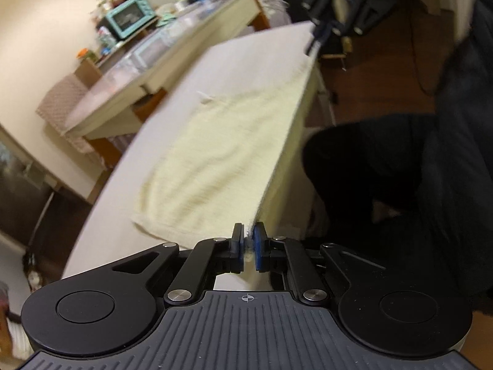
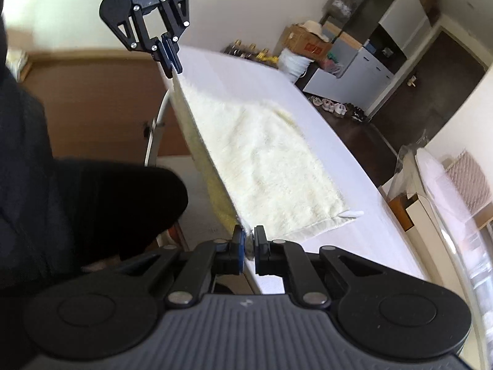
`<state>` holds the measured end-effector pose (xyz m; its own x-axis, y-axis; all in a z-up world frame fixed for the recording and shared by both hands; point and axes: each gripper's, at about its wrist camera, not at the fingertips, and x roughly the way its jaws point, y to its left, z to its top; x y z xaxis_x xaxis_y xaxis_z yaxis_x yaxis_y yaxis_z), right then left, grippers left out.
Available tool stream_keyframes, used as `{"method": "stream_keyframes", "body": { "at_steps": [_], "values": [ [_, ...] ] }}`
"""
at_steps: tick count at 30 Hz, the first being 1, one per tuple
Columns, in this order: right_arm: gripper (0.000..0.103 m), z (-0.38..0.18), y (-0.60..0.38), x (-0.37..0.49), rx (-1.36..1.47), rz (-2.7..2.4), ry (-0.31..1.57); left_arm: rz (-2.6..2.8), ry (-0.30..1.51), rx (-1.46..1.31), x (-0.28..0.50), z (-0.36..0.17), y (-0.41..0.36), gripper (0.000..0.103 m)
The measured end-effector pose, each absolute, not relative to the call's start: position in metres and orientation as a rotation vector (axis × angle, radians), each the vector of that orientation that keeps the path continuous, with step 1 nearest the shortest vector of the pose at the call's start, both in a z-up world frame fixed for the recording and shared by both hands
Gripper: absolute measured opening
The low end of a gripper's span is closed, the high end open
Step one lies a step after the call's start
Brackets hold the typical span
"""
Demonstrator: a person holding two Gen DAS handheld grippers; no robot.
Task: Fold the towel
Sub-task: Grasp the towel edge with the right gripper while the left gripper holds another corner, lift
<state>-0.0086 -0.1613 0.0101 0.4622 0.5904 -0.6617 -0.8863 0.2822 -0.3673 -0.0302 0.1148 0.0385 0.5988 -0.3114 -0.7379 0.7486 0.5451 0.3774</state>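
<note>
we have left gripper [image 1: 249, 248] + right gripper [image 2: 249, 246] each clamped on a near towel [image 2: 271, 160] corner | edge taut, raised off table [image 2: 354, 166] | ready to fold over

Both views: strong fisheye bending, straight edges bowed toward the frame borders. Left wrist view warm, dim; motion blur smears the towel [image 1: 222, 141] and shelf [image 1: 129, 37] at upper left; right side nearly black. Right wrist view cooler, brighter; table [image 2: 348, 166] near overexposed; lower left underexposed; mild blur at right edge.
</note>
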Motion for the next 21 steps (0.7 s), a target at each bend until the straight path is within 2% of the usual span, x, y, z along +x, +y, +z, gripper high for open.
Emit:
{"method": "stream_keyframes", "body": {
  "at_steps": [7, 16, 21],
  "values": [
    [0.007, 0.031, -0.163, 0.07, -0.642, 1.041, 0.515, -0.628, 0.745, 0.654, 0.062, 0.059, 0.125, 0.007],
    [0.007, 0.023, -0.14, 0.177, -0.581, 1.008, 0.65, -0.591, 0.843, 0.613, 0.154, 0.032, 0.135, 0.007],
    [0.007, 0.011, -0.134, 0.204, -0.539, 1.009, 0.712, -0.574, 0.887, 0.564, 0.173, 0.02, 0.145, 0.007]
  ]
}}
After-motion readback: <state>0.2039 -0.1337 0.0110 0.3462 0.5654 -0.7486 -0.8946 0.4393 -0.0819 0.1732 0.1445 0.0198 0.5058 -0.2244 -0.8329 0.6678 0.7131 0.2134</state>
